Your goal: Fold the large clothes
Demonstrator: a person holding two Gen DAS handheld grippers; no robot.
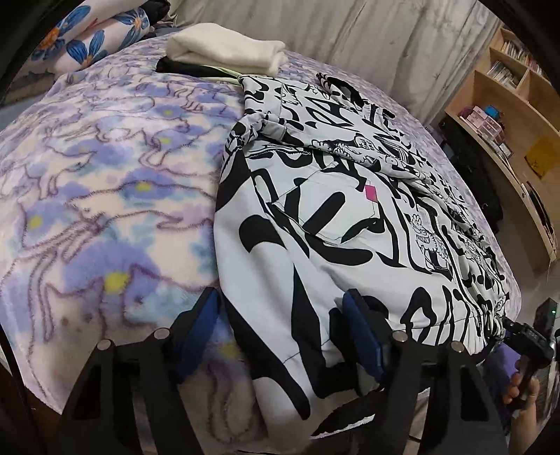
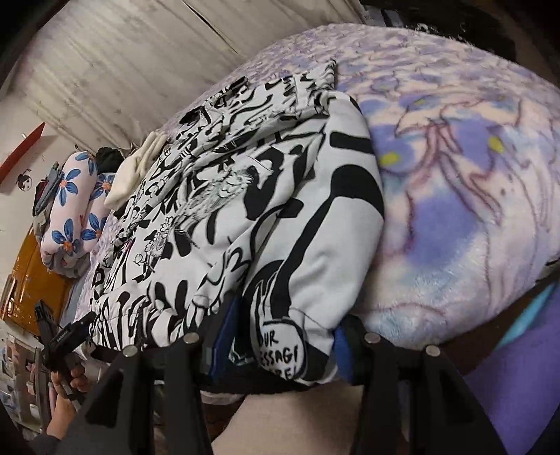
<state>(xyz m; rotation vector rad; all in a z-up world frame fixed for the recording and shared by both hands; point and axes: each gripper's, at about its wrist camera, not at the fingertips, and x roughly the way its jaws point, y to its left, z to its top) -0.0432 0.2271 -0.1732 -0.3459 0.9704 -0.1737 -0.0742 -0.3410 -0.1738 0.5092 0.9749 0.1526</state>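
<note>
We are getting ready to fold the black-and-white jacket (image 1: 332, 210) lying on the bed (image 1: 105, 192). The left gripper (image 1: 280, 332) and right gripper (image 2: 280, 343) have spread jaws around its bottom edge. Next, squeeze and lift.

Both cameras sit low at the near edge of the bed (image 1: 87, 196), close up, facing across it toward the curtain (image 1: 350, 31). The left wrist view looks from the jacket's (image 1: 332, 217) left side, the right wrist view from its right. Both share the jacket (image 2: 245, 210), bed (image 2: 472, 182), and flowered pillow (image 2: 70, 206).
</note>
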